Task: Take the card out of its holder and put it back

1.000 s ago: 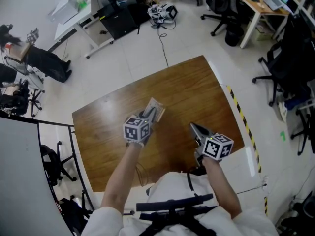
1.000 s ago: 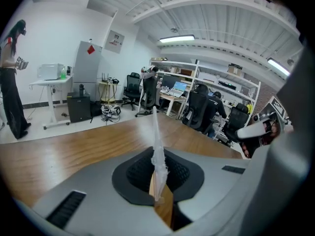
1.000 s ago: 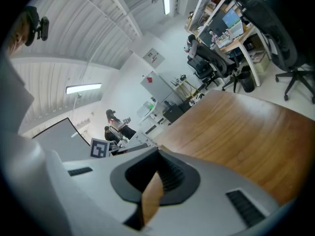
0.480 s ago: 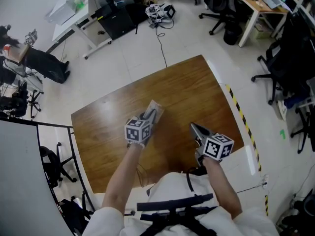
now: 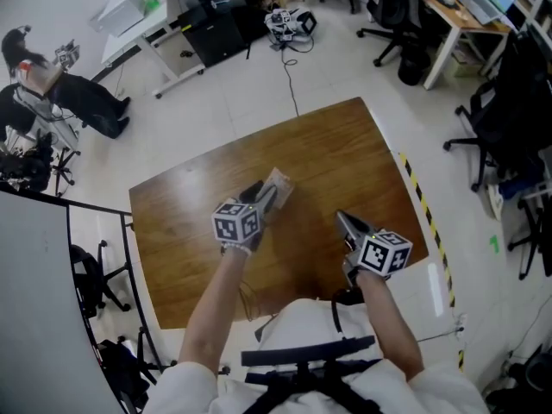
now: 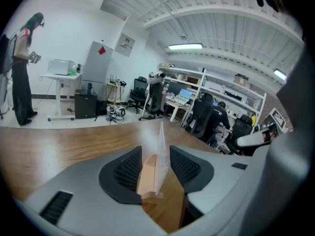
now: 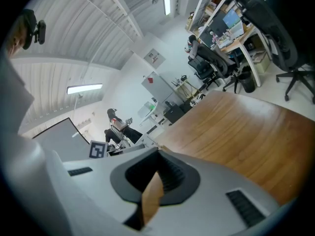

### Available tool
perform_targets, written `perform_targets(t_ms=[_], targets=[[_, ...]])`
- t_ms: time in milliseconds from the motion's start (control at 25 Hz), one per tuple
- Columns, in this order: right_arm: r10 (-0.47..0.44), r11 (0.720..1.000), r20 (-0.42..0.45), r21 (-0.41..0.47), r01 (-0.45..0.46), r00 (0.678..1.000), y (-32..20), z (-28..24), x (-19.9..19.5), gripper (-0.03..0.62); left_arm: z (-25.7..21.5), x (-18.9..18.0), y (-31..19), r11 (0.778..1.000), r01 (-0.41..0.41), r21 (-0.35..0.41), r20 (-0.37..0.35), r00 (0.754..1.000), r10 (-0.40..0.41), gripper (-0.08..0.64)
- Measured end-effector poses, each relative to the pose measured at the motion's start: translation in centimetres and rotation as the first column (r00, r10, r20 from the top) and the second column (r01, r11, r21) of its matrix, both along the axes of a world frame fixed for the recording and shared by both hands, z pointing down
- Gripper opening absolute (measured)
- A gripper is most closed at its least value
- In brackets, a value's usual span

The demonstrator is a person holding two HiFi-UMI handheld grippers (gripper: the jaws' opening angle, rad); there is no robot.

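Two grippers are over one brown wooden table (image 5: 345, 153), which stands on a pale tiled floor (image 5: 241, 93). My left gripper (image 5: 263, 195) reaches toward the table's middle. Its jaws have just been opening and stand apart, gripping nothing. The card holder (image 5: 278, 182) sits between them, edge-on to the left gripper view. It shows as a clear sheet (image 6: 161, 141) with a tan piece (image 6: 147, 173) against its left face. A gap shows between the clear sheet and the right pad (image 6: 186, 165). The tan piece lies just beside the left pad; contact not confirmed. I cannot tell whether the tan piece is the card. My right gripper (image 5: 342, 220) is well apart to the right, near the table's front edge. Its jaws are closed at the tips, with nothing seen held. A thin tan sliver (image 7: 150, 198) shows in the slit between them; not identifiable.
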State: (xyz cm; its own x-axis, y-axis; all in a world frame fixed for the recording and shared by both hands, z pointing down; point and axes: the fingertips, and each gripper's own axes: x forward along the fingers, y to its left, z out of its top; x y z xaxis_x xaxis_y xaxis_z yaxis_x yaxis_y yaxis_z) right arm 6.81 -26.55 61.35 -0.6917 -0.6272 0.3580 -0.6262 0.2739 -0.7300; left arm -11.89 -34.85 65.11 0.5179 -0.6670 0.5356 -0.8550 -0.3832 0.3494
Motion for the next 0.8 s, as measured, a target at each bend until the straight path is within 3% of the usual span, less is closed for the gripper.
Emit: perform_targets(t_ms=[120,320,600,800], targets=[[-0.008,1.0,0.005,0.03,0.008,1.0,0.0,-1.2,-0.2,0.001,-3.6,-2.0,1.5,0.993,0.104,0.06,-0.078,0.992,-0.099,0.181],[-0.039,0.995,-0.004,0.096,0.039,0.999,1.0,-4.7,-2.0,0.0,-9.1,-6.5,7.8,0.952,0.267,0.148,-0.183,0.954,-0.239,0.176],[-0.143,0.977,-0.063,0.152,0.151,0.988,6.6,-8.2,-4.8,0.001,-12.0,-5.4,18.8,0.94,0.279,0.196,-0.202,0.949,-0.24,0.013],[-0.167,0.968,-0.087,0.173,0.18,0.982,12.8,-10.0,-6.6,0.001,-12.0,-4.6,27.0,0.95,0.286,0.127,-0.219,0.942,-0.255,0.002]])
